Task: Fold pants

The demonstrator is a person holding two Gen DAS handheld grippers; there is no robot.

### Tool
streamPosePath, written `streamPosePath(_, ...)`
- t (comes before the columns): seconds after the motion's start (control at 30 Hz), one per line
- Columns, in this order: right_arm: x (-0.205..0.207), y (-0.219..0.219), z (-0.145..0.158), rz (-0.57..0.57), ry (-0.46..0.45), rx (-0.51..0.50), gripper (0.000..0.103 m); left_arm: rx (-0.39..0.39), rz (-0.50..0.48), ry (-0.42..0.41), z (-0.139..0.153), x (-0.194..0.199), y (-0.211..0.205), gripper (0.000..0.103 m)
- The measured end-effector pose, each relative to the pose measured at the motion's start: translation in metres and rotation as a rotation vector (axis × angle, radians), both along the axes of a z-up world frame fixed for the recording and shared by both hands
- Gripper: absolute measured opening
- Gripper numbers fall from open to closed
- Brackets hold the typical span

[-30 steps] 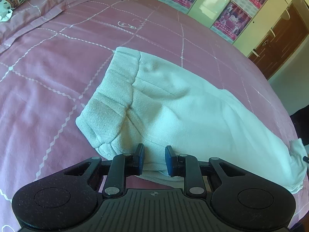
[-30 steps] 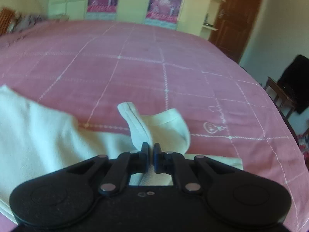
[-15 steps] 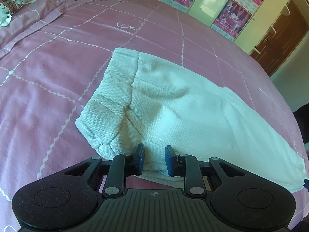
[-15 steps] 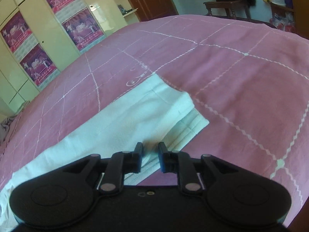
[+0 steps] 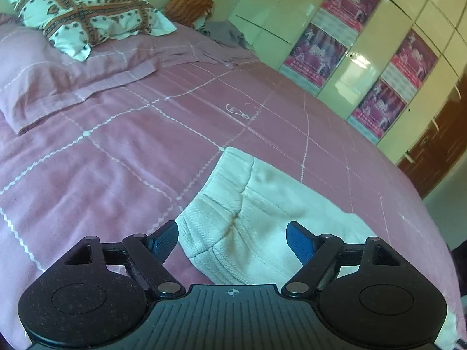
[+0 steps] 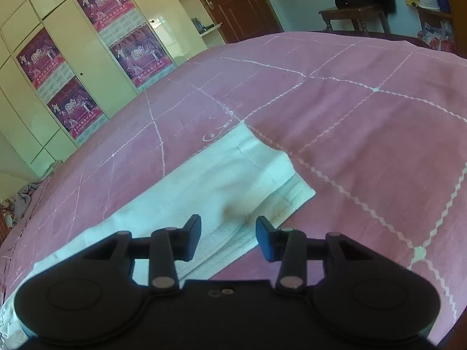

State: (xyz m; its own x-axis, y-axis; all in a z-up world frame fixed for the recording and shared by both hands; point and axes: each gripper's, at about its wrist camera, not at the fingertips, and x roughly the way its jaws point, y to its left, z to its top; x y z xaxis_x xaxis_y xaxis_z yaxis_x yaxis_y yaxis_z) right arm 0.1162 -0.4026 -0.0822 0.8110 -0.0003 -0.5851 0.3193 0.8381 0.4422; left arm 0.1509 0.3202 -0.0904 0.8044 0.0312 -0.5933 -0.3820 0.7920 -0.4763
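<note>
**A:** How do the jaws stand on the left gripper (image 5: 232, 237)?

**B:** Wide apart, and they have just been opening. The bunched waistband end of the white pants (image 5: 251, 218) lies between the blue pads, but neither pad presses on the cloth.

**A:** And the right gripper (image 6: 228, 234)?

**B:** Its jaws are apart too, less widely, and have also just been opening. The hem end of the pants (image 6: 221, 180) lies under and between them, loose, with nothing gripped.

**A:** Where are the pants, then?

**B:** Flat on the pink bedspread (image 5: 116, 151), folded lengthwise into one long strip. In the right wrist view the strip runs from the squared hem beside the jaws away to the lower left edge of the picture. In the left wrist view the waistband sits nearest, puckered into folds.

**A:** What is farther out?

**B:** The bedspread carries white stitched grid lines. Past it, a patterned pillow (image 5: 84, 14) at the bed's head and cream wardrobe doors (image 6: 84, 55) with purple posters (image 6: 140, 55). The right wrist view also shows a brown door (image 6: 239, 3).
</note>
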Motion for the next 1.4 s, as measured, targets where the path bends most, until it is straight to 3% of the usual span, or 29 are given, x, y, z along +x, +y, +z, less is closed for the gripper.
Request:
streamPosePath(0.07,0.001,-0.001,0.000,-0.001,-0.008,0.013,0.047,-0.081,0.003,0.001,-0.008,0.000,0.010,0.079)
streamPosePath(0.17,0.005,0.000,-0.003,0.000,0.017,0.012,0.047,-0.094,0.005,0.024,-0.017,0.008,0.016,0.074)
streamPosePath(0.27,0.006,0.002,-0.003,0.001,0.025,0.006,0.047,-0.123,-0.008,0.087,-0.031,0.023,0.016,0.054)
streamPosePath(0.33,0.007,0.001,-0.005,-0.002,0.031,0.008,0.047,-0.087,-0.007,0.127,-0.035,0.031,0.014,0.037)
streamPosePath(0.57,0.009,0.004,-0.006,-0.010,0.046,-0.004,0.047,0.015,-0.023,0.153,-0.020,0.034,0.005,0.032)
streamPosePath(0.7,0.009,0.006,-0.006,-0.007,0.052,-0.016,0.048,-0.076,-0.003,0.056,-0.013,0.018,0.012,0.032)
streamPosePath(0.9,0.009,0.008,-0.006,-0.007,0.055,-0.019,0.049,-0.124,0.005,0.029,-0.023,0.017,0.015,0.032)
streamPosePath(1.07,0.011,0.007,-0.007,-0.009,0.061,-0.006,0.050,-0.168,-0.001,0.061,-0.040,0.030,0.017,0.032)
streamPosePath(1.1,0.012,0.007,-0.007,-0.009,0.064,-0.005,0.050,-0.185,-0.003,0.046,-0.041,0.032,0.018,0.031)
streamPosePath(1.13,0.012,0.007,-0.008,-0.008,0.065,-0.006,0.050,-0.198,0.003,0.033,-0.041,0.033,0.020,0.013)
streamPosePath(1.2,0.012,0.007,-0.008,-0.004,0.066,-0.008,0.051,-0.279,-0.002,-0.072,-0.036,0.025,0.030,0.013)
streamPosePath(1.27,0.012,0.006,-0.008,-0.006,0.065,0.002,0.051,-0.268,-0.012,-0.138,-0.024,0.016,0.037,0.013)
streamPosePath(1.4,0.011,0.001,-0.009,-0.012,0.060,0.027,0.051,-0.222,-0.025,0.003,-0.047,0.025,0.040,0.013)
